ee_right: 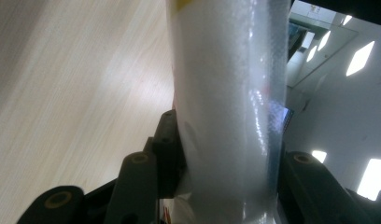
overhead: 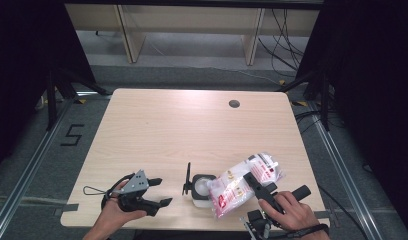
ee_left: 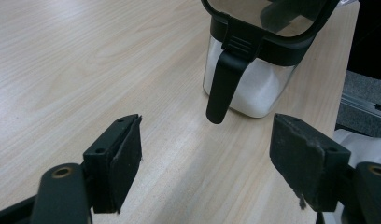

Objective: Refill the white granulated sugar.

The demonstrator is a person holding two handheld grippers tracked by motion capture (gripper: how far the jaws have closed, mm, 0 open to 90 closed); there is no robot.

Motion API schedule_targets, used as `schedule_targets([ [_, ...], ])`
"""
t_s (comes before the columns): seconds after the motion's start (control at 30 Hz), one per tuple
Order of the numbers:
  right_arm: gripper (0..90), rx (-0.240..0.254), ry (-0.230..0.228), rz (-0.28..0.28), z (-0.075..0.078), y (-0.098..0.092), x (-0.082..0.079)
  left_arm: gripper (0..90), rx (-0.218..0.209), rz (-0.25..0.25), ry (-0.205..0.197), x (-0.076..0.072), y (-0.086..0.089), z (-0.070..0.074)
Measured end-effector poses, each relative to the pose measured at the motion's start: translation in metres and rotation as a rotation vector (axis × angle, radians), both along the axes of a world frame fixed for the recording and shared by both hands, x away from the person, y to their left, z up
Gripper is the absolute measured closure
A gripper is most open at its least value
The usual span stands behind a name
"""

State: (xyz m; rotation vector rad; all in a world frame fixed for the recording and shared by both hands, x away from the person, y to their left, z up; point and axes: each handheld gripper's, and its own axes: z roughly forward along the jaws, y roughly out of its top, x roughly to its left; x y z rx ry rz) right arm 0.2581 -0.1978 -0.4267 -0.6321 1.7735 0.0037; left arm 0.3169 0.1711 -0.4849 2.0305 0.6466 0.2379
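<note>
The right gripper [overhead: 255, 182] clamps a clear plastic bag of white powder with red printing [overhead: 242, 183], jaws part-closed on its sides, tilting the bag over a clear square jar with a black flip lid [overhead: 202, 190]. The left gripper [overhead: 159, 192] rests just left of the jar, jaws wide apart and empty. Everything sits near the front edge of the pale wooden table [overhead: 192, 125], whose far half lies bare.

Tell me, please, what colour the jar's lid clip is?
Black, clearest in the left gripper view: the lid clip on the jar.
</note>
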Motion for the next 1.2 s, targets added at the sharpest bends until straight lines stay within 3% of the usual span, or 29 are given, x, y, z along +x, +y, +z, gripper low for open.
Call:
schedule_targets([
  [0.07,62.5,0.006,0.007,0.000,0.0003,-0.0006,0.0006,25.0,-0.003,-0.019,-0.016,0.0010,-0.0001,0.0003],
  [0.27,62.7,0.031,0.022,-0.010,-0.0018,-0.0024,0.0014,25.0,-0.008,-0.006,-0.010,-0.0001,-0.0005,0.0001],
  [0.5,62.9,0.021,0.028,-0.009,0.0001,-0.0026,0.0018,25.0,-0.016,-0.003,-0.004,-0.0004,-0.0010,-0.0007],
  [0.67,63.2,0.044,0.031,0.004,0.0011,-0.0036,0.0028,25.0,-0.006,-0.015,-0.019,0.0005,-0.0004,-0.0004],
  [0.73,63.2,0.076,0.059,-0.032,-0.0007,-0.0053,0.0015,25.0,-0.005,-0.012,-0.023,0.0004,-0.0005,-0.0001],
  [0.77,63.2,0.082,0.052,-0.016,-0.0008,-0.0057,0.0028,25.0,-0.005,-0.013,-0.023,0.0004,-0.0005,-0.0001],
  [0.83,63.4,0.074,0.054,-0.010,-0.0011,-0.0063,0.0049,25.0,-0.006,-0.012,-0.023,0.0001,-0.0005,-0.0002],
  [0.9,63.6,0.076,0.069,-0.038,-0.0020,-0.0079,0.0040,25.0,-0.005,-0.013,-0.023,0.0003,-0.0004,0.0000],
  [0.97,63.8,0.068,0.063,-0.024,-0.0010,-0.0076,0.0050,25.0,-0.009,-0.002,-0.007,-0.0003,-0.0006,-0.0004],
  [1.07,64.0,0.078,0.058,-0.022,-0.0014,-0.0072,0.0038,25.0,-0.007,-0.010,-0.013,-0.0001,-0.0003,-0.0001],
  [1.13,64.1,0.059,0.057,-0.014,0.0011,-0.0055,0.0035,25.0,-0.009,-0.006,-0.012,0.0000,-0.0004,-0.0004],
  [1.2,64.1,0.071,0.059,-0.031,0.0003,-0.0053,0.0017,25.0,-0.011,-0.002,-0.008,-0.0006,-0.0006,-0.0006],
])
